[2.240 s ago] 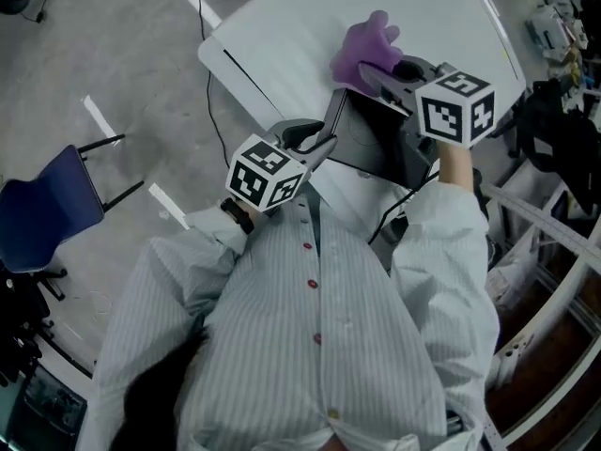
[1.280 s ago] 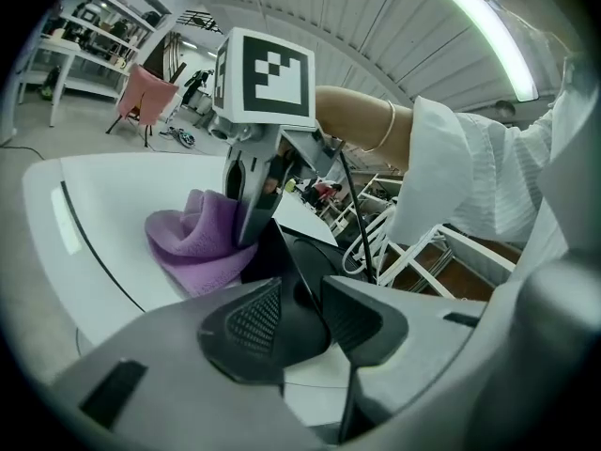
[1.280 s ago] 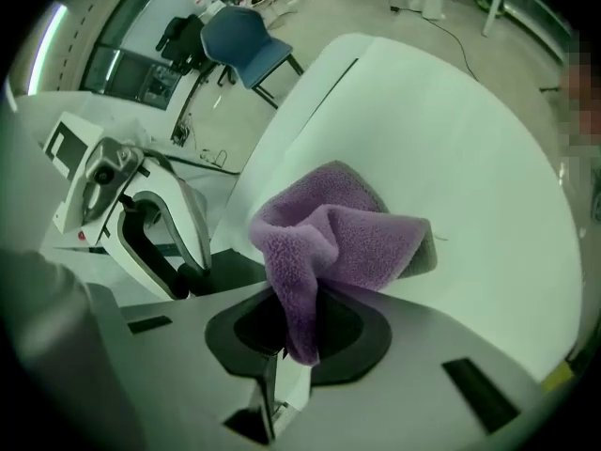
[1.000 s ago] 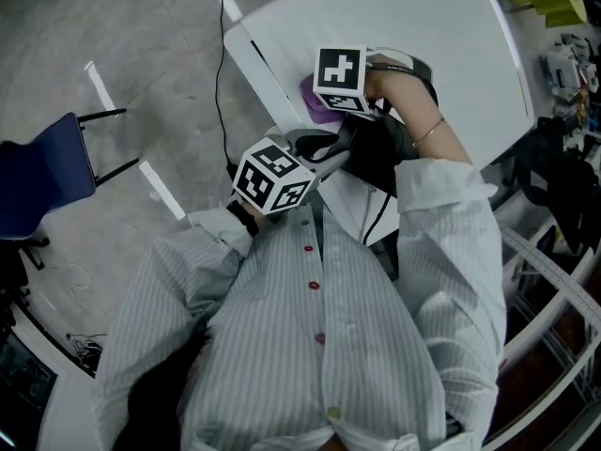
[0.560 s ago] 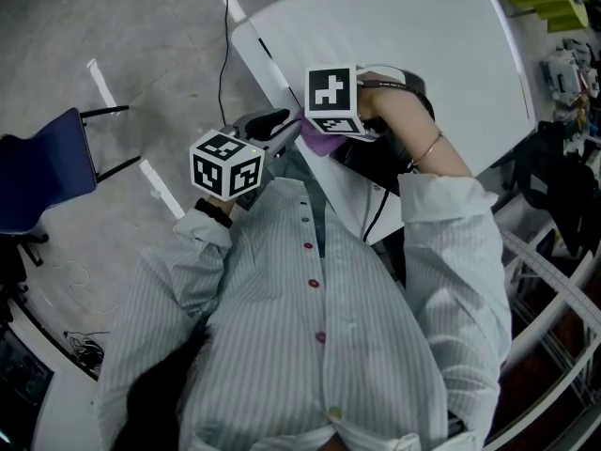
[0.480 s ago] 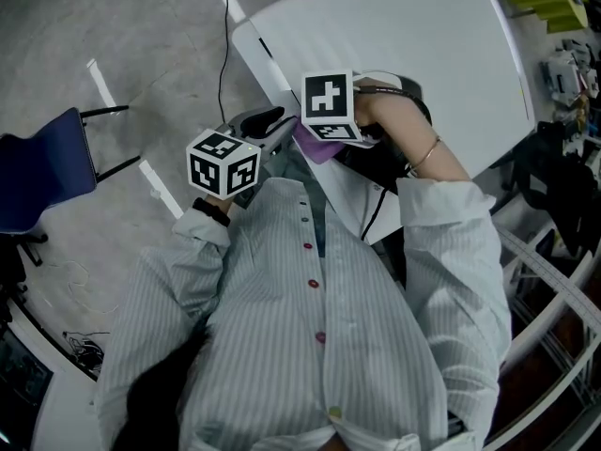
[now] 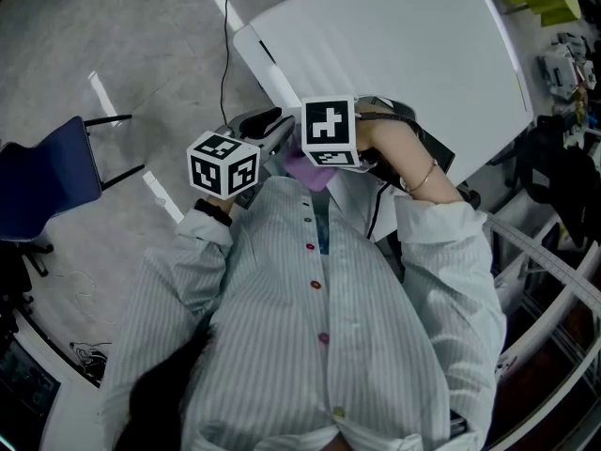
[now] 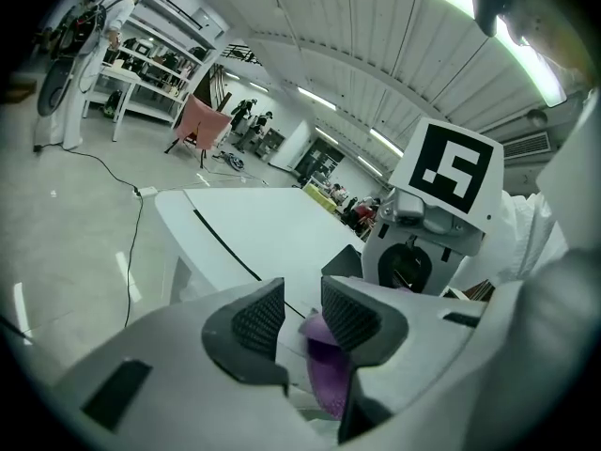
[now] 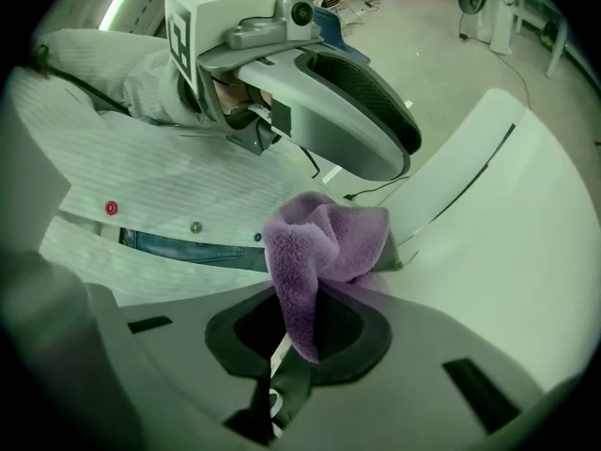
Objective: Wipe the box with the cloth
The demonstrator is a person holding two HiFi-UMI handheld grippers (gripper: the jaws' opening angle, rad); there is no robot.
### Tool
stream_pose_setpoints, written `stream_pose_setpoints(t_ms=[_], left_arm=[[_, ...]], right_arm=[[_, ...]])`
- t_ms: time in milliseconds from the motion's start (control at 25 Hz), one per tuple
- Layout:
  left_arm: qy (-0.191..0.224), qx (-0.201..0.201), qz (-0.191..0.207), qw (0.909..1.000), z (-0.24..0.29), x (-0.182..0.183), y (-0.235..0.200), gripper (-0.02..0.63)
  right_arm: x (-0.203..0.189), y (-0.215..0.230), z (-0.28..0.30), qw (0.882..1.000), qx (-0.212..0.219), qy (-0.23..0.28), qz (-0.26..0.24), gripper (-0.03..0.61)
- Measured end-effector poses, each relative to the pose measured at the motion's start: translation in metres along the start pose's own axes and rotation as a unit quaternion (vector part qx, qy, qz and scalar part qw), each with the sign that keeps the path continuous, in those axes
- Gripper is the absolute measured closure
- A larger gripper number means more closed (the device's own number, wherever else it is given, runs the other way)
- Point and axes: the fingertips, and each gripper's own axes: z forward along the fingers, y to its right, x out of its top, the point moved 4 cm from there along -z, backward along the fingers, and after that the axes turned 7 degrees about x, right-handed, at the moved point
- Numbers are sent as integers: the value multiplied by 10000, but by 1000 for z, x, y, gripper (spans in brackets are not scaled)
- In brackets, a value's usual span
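My right gripper (image 7: 310,161) is shut on a bunched purple cloth (image 7: 304,169), which hangs off the white table's (image 7: 394,36) near edge against the striped shirt. In the right gripper view the cloth (image 9: 324,238) bulges out of the jaws of my right gripper (image 9: 302,341). My left gripper (image 7: 272,125) stands just left of it, open by a narrow gap with nothing between the pads. From the left gripper (image 8: 291,313) I see the cloth (image 8: 324,369) below and behind the jaws. A corner of the black box (image 7: 439,151) shows behind the right forearm; the rest is hidden.
A blue chair (image 7: 47,191) stands on the floor at the left. A black cable (image 7: 223,54) runs along the floor to the table's corner. Cluttered shelving (image 7: 563,54) lines the right side. In the left gripper view the box's corner (image 8: 340,263) sits on the table (image 8: 244,233).
The right gripper carried the cloth from the box's far side across to the table's near edge. The left gripper left the box and moved left.
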Motion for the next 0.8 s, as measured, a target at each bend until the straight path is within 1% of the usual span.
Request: stream_pose_setpoints(t_ms=[240, 360, 440, 520, 600, 720, 800], left_arm=[[22, -153, 205, 9997, -1, 8, 6, 494], [42, -224, 291, 9993, 0, 11, 10, 494], [54, -288, 352, 9990, 1, 14, 13, 494], [72, -364, 440, 9983, 1, 19, 18, 494], [105, -440, 527, 9976, 2, 25, 23, 494], [138, -569, 631, 9963, 5, 35, 31, 494], [130, -658, 724, 9951, 8, 41, 38, 494]], right_arm=[[5, -16, 0, 9968, 148, 790, 54, 529], [3, -23, -3, 9927, 76, 1201, 116, 529], [0, -28, -7, 9877, 19, 1554, 175, 529], [-4, -36, -14, 9793, -34, 2007, 248, 529], [-10, -44, -22, 9679, -124, 2489, 324, 529], [-24, -58, -35, 9467, -390, 3162, 468, 529], [-37, -67, -42, 9300, -654, 3570, 583, 529]])
